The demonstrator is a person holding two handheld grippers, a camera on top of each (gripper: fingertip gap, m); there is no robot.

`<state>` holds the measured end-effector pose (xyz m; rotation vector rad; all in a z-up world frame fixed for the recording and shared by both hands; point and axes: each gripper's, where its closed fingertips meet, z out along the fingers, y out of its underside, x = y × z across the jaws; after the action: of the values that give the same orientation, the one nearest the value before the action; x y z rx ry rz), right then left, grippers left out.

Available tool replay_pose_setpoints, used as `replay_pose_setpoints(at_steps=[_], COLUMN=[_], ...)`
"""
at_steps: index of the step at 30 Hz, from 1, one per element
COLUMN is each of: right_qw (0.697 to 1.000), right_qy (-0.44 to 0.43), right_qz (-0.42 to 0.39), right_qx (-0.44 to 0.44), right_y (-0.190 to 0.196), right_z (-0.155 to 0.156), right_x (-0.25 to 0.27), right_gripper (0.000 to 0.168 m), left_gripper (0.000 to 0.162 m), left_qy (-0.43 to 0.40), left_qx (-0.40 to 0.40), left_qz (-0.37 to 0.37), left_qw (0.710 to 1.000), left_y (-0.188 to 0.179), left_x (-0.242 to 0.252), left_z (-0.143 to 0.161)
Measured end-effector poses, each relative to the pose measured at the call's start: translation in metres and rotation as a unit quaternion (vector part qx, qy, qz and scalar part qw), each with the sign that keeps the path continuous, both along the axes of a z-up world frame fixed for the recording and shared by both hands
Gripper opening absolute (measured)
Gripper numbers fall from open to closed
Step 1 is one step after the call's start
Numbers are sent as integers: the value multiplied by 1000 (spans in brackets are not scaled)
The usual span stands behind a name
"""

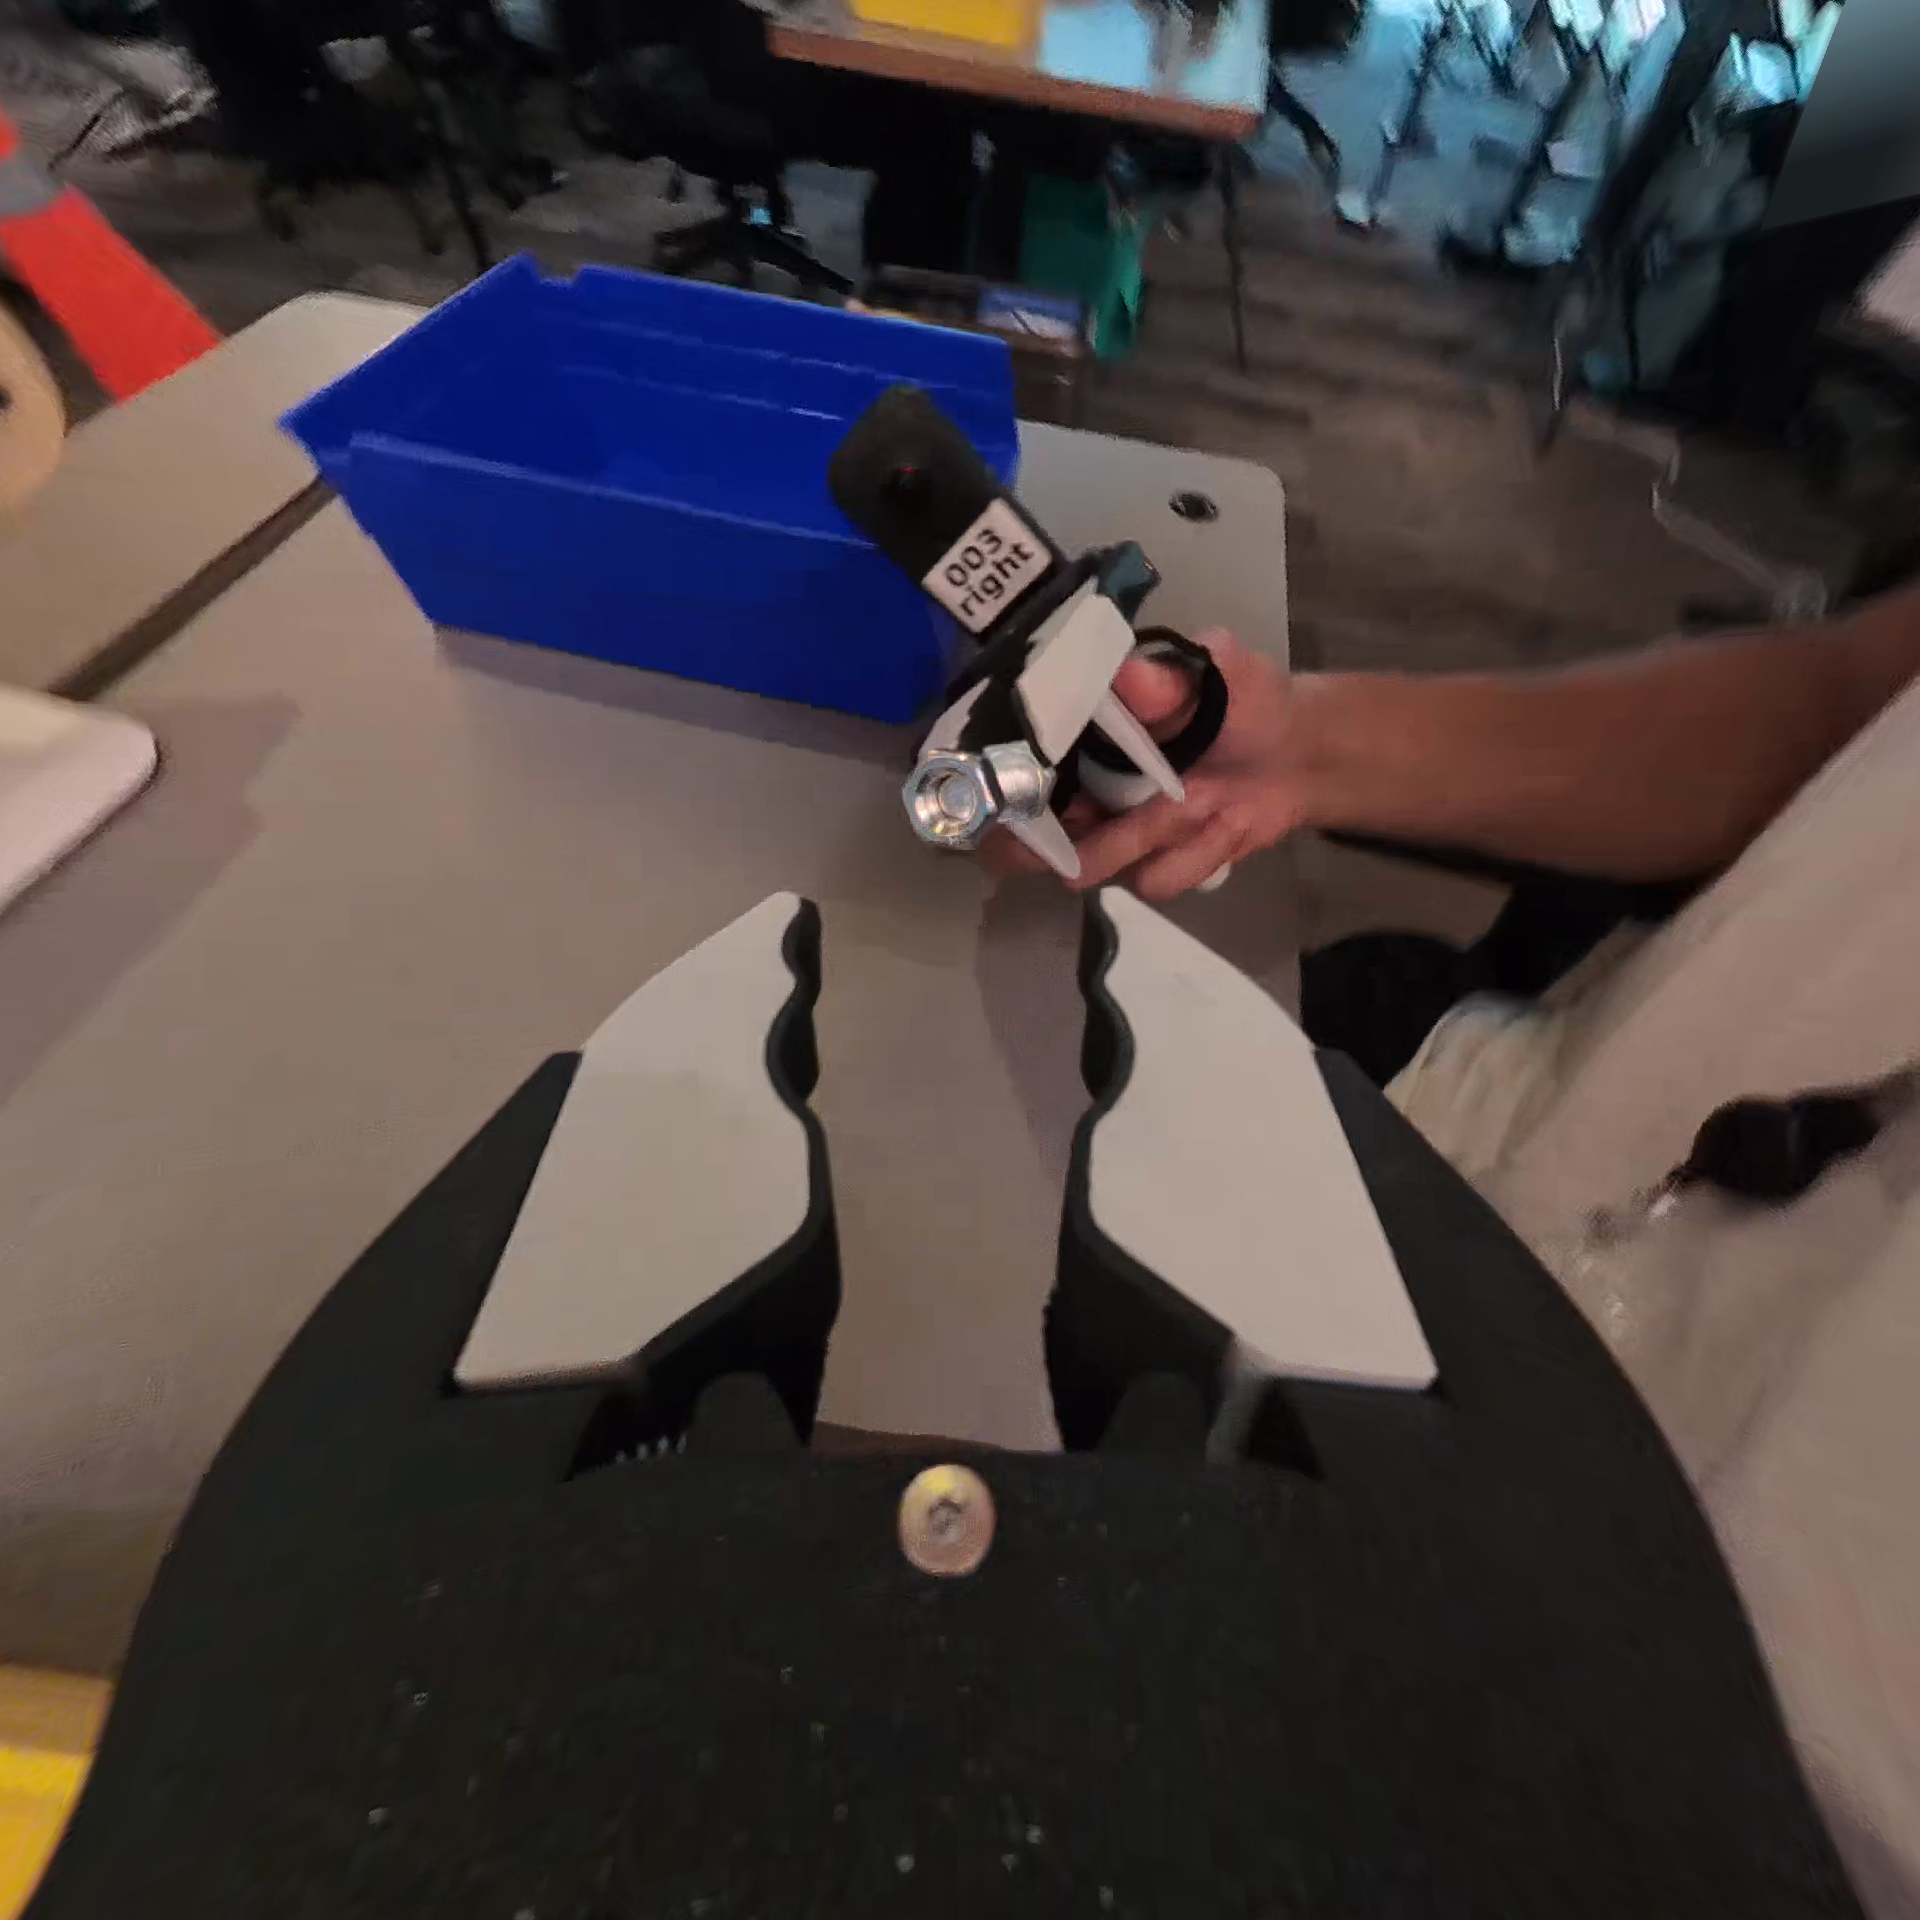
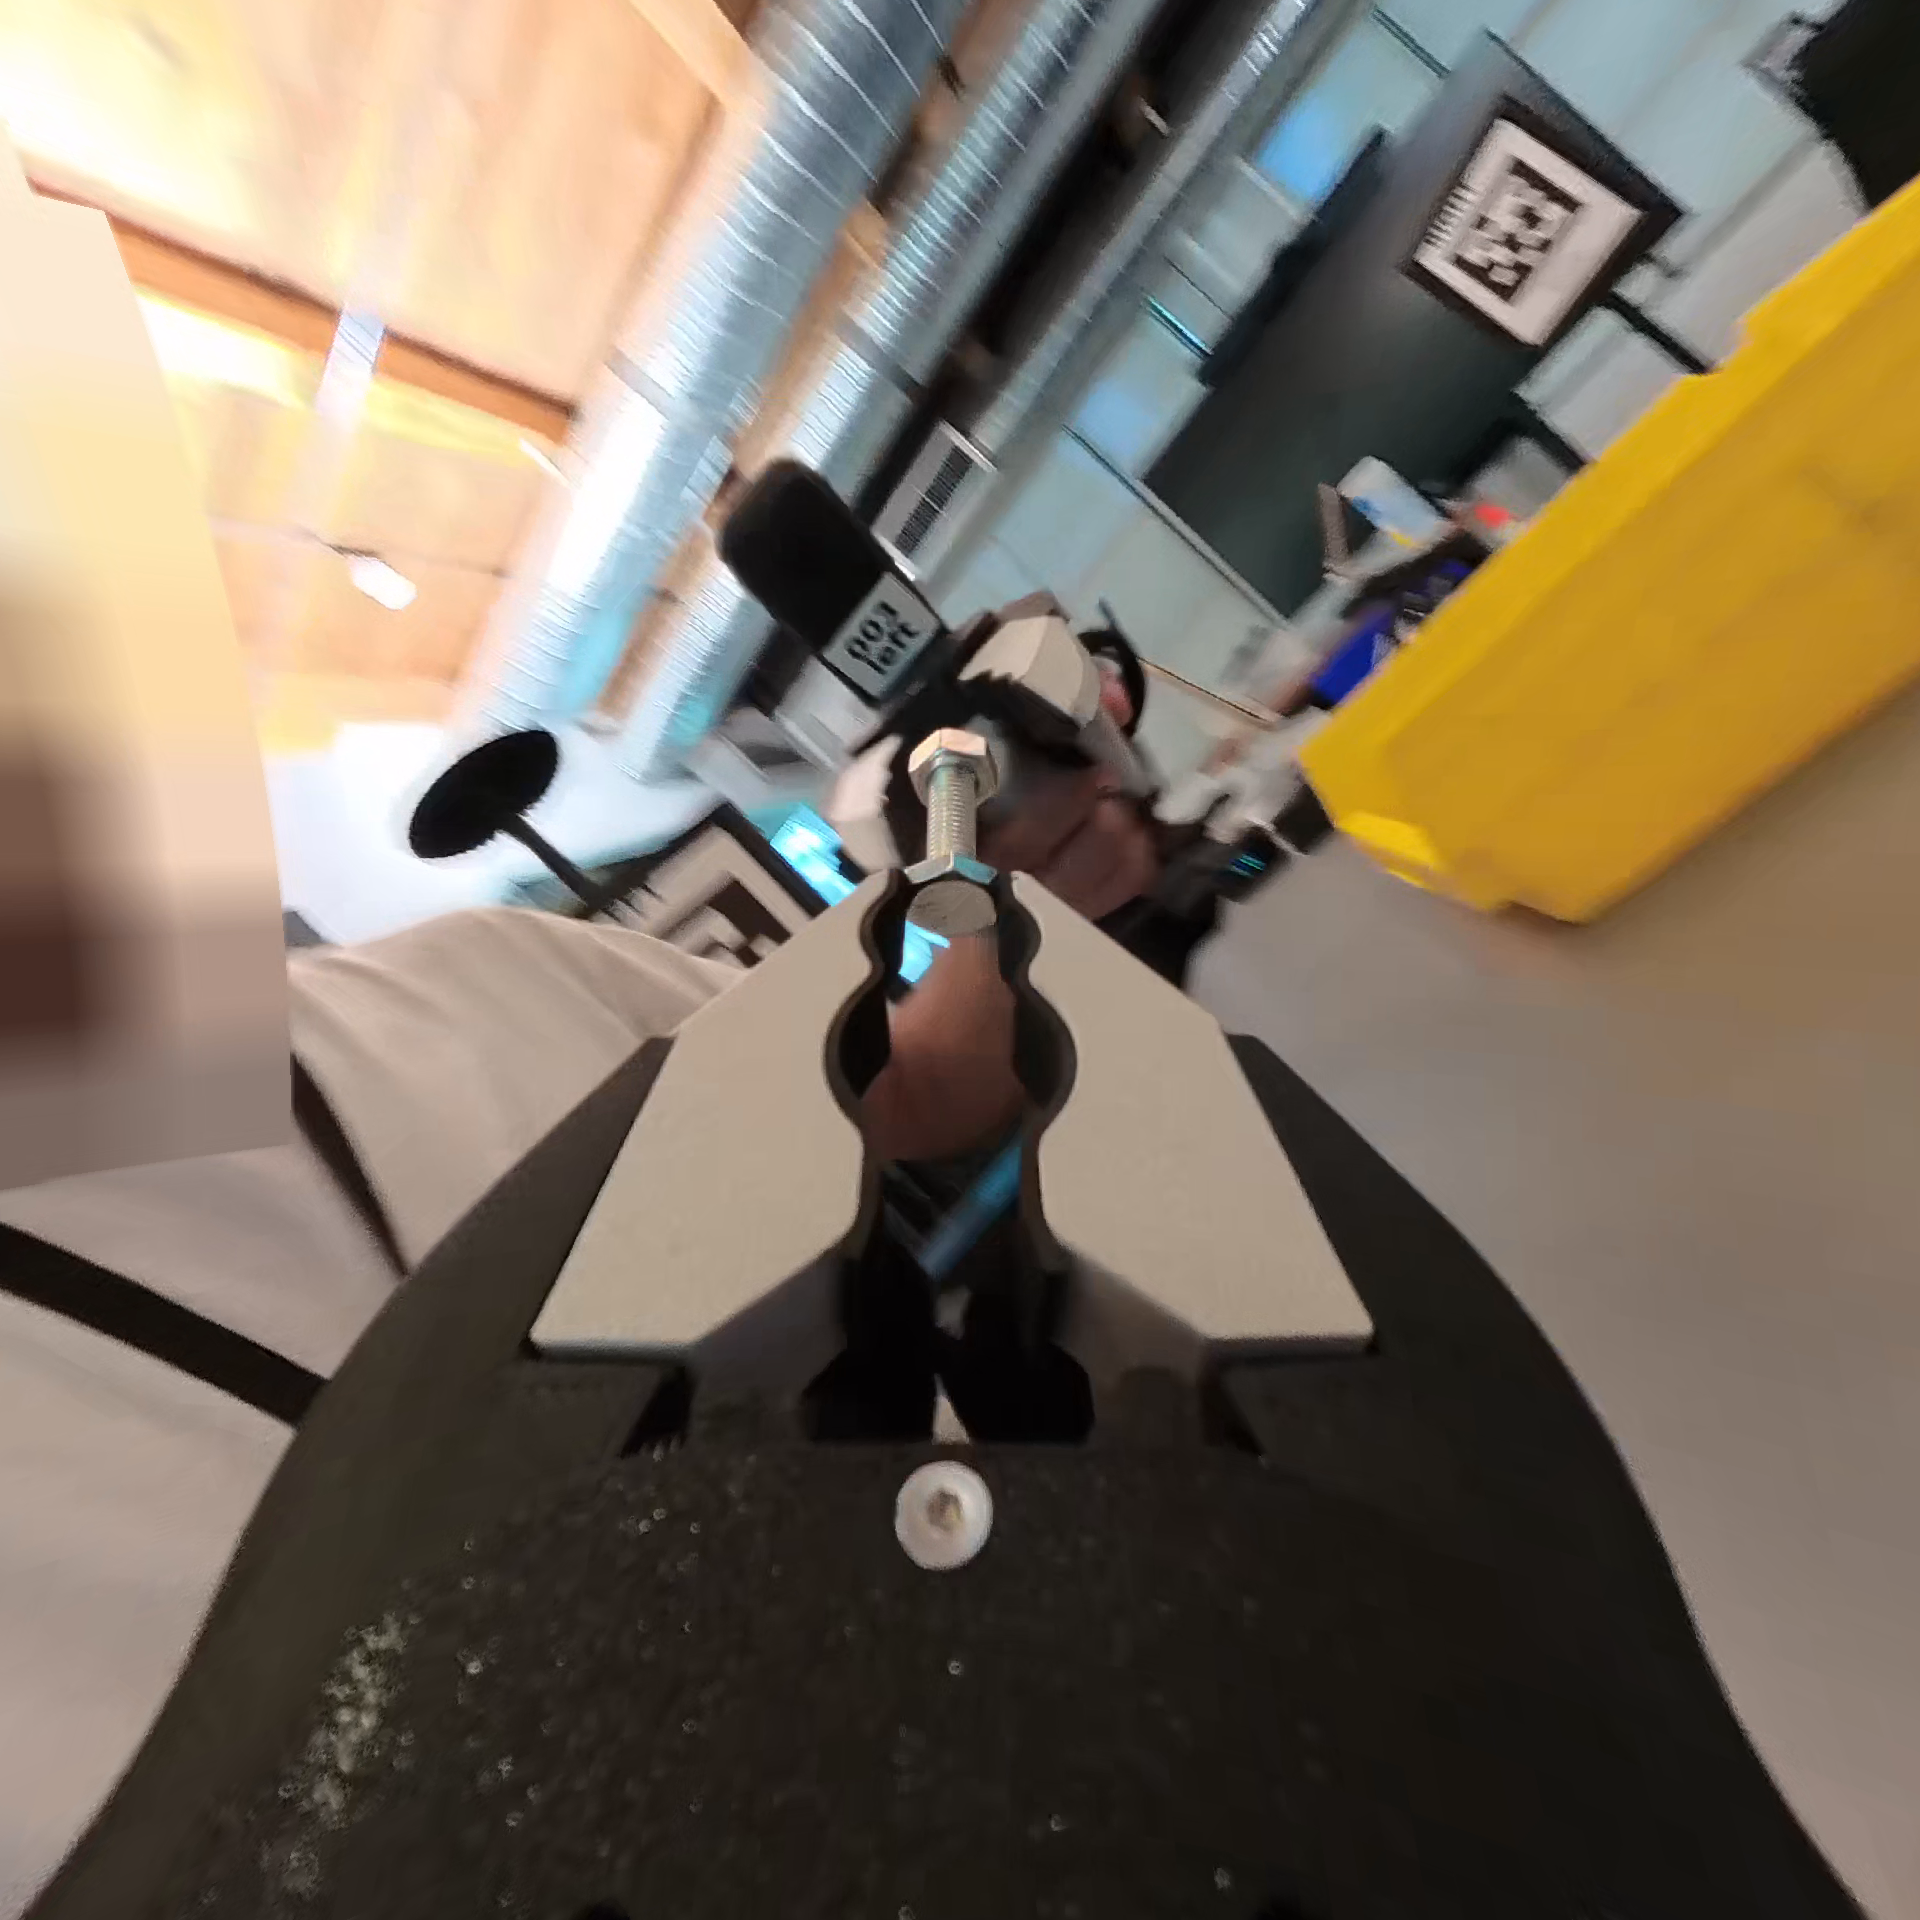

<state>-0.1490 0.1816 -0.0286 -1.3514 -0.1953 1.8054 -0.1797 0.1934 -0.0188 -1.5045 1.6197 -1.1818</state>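
1. Bolt (image 2: pixel 948 821): silver, threaded, with a hex nut (image 2: pixel 952 761) at its far end; its head sits pinched at the very tips of the right gripper (image 2: pixel 948 899), shank pointing straight ahead from the fingers; in the left wrist view the same bolt (image 1: pixel 961 798) shows end-on, beyond the left gripper's tips and slightly to their right.
2. Right gripper: fingers drawn close, clamped on the bolt head; a hand (image 1: pixel 1164 790) holds it above the grey table (image 1: pixel 416 935); a white label is on its black body.
3. Left gripper (image 1: pixel 951 914): fingers spread wide apart with only bare table between them; it holds nothing; it points toward the right gripper, near but not touching; in the right wrist view it appears blurred behind the nut.
4. Blue bin (image 1: pixel 665 488): on the table, ahead and left of the left gripper, just behind the right gripper.
5. Yellow bin (image 2: pixel 1662 644): on the table, ahead and right of the right gripper, well apart from the bolt.
6. A person's pale clothing fills the right edge of the left wrist view.
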Motion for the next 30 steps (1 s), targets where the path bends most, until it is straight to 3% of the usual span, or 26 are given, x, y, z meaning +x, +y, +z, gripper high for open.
replay_pose_setpoints(at_steps=[5,10,15,21,24,28,30], right_qw=[998,996,996,996,995,995,996], right_qy=[-61,-87,-91,-92,-95,-102,-92], right_qz=[-19,-13,-5,3,5,7,13], right_qx=[5,14,14,11,12,8,7], right_y=[5,2,0,0,-1,-1,-1], right_z=[-11,-15,-16,-18,-19,-22,-20], right_x=[1,-8,-12,-15,-16,-17,-17], right_gripper=[16,16,16,16,16,16,16], left_gripper=[54,53,51,45,43,22,19], left_qy=[38,34,39,59,62,59,66], left_qx=[-196,-310,-360,-383,-395,-394,-373], left_qz=[107,193,226,210,196,163,143], left_qw=[974,930,904,898,895,903,914], left_y=[-5,-3,6,2,-1,-7,-8], left_x=[2,6,-1,-2,0,1,1], left_z=[-8,-11,-18,-26,-28,-24,-22])
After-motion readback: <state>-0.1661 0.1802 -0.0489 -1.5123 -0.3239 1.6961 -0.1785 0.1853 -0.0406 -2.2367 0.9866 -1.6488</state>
